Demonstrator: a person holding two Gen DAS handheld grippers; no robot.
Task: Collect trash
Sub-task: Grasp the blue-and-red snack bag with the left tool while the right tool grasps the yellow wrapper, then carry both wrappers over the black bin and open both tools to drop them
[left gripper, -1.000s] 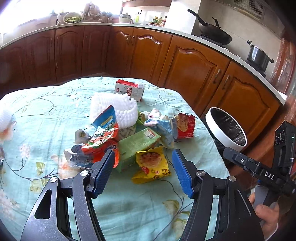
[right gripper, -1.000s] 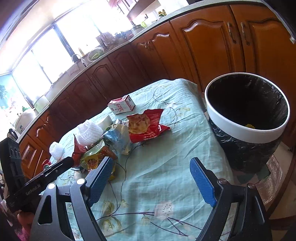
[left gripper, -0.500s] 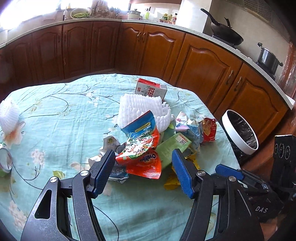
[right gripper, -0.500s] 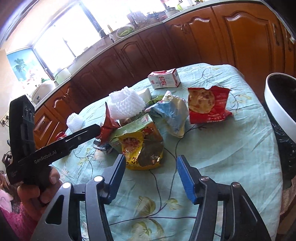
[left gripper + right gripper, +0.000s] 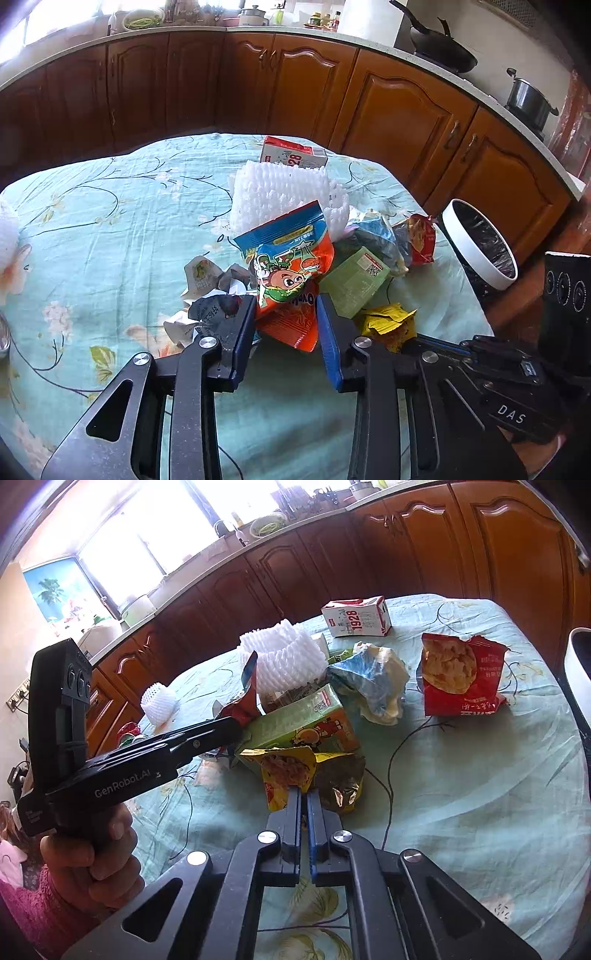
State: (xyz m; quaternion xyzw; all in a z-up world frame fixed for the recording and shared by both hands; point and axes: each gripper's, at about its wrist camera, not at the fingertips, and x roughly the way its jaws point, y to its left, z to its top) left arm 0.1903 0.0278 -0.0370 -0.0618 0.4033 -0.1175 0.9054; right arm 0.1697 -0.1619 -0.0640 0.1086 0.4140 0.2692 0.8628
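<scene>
The right gripper [image 5: 303, 794] has its jaws pinched nearly flat together on the near edge of the yellow wrapper [image 5: 291, 771], which lies crumpled on the worktop [image 5: 480, 794] directly ahead of them. The left gripper [image 5: 285, 314] has its jaws closing around the orange snack bag [image 5: 288, 273]; the bag's lower part sits between the blue pads, which appear to be touching its sides.

Just past the right jaws lies a green carton [image 5: 303, 720], and beyond it to the right a crumpled blue-and-white bag [image 5: 373, 679] and a red chip bag [image 5: 461, 675]. Left of the left jaws sit scraps of crumpled paper [image 5: 210, 280]. Farther on stand a white foam net [image 5: 280, 192] and a small milk box [image 5: 356, 618] at the far edge of the pile.

The bin [image 5: 480, 247] stands beside the worktop, well off to the right of the left jaws, lined in black.

Judging from this, the collecting is at an early stage: two pieces are being taken hold of, none is on its way to the bin, and most of the pile is untouched.
</scene>
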